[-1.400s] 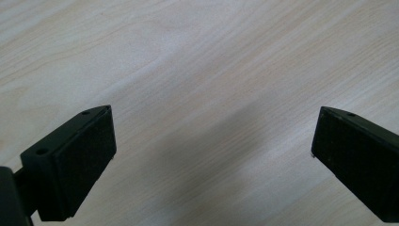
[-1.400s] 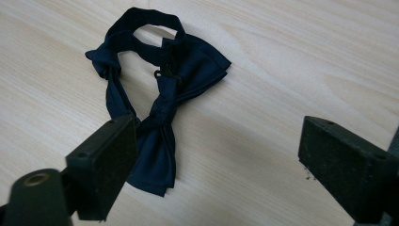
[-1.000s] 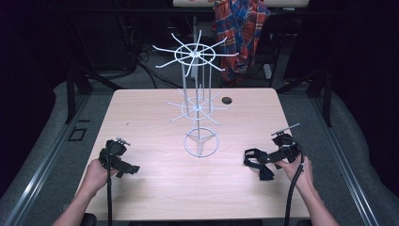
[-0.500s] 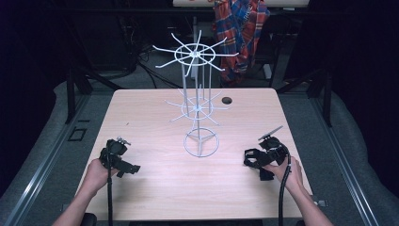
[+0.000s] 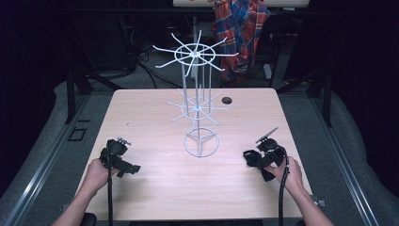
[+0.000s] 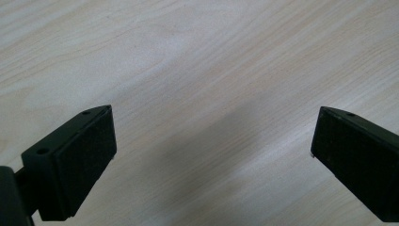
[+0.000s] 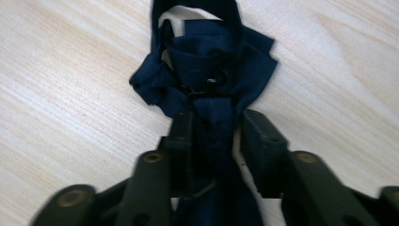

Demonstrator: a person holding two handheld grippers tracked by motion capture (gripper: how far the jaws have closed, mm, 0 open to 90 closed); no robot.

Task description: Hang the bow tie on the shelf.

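Jaws of my right gripper rise from the bottom centre of its own view, and they have just been closing: a bunched dark blue cloth sits between them, its lower fold pinched between the two pads while the knotted bulk spreads out above them toward the upper middle of that frame. In the high view I find the same gripper at the lower right, my right hand behind it, with the cloth as a dark clump at its tip, lying on the table.

At the lower left of the high view my left hand holds the left gripper, low over the wood. In the left gripper view its two black pads stand wide apart at the left and right edges, with bare light woodgrain between them and a soft shadow across the middle.

Farther up, near the centre of the high view, a white wire rack stands upright on a ring base, with two tiers of spokes radiating outward. Just right of its lower tier I see a small dark round spot near the table's far edge. Beyond the table, at the top centre-right, a plaid cloth in red and blue hangs in the dark background.
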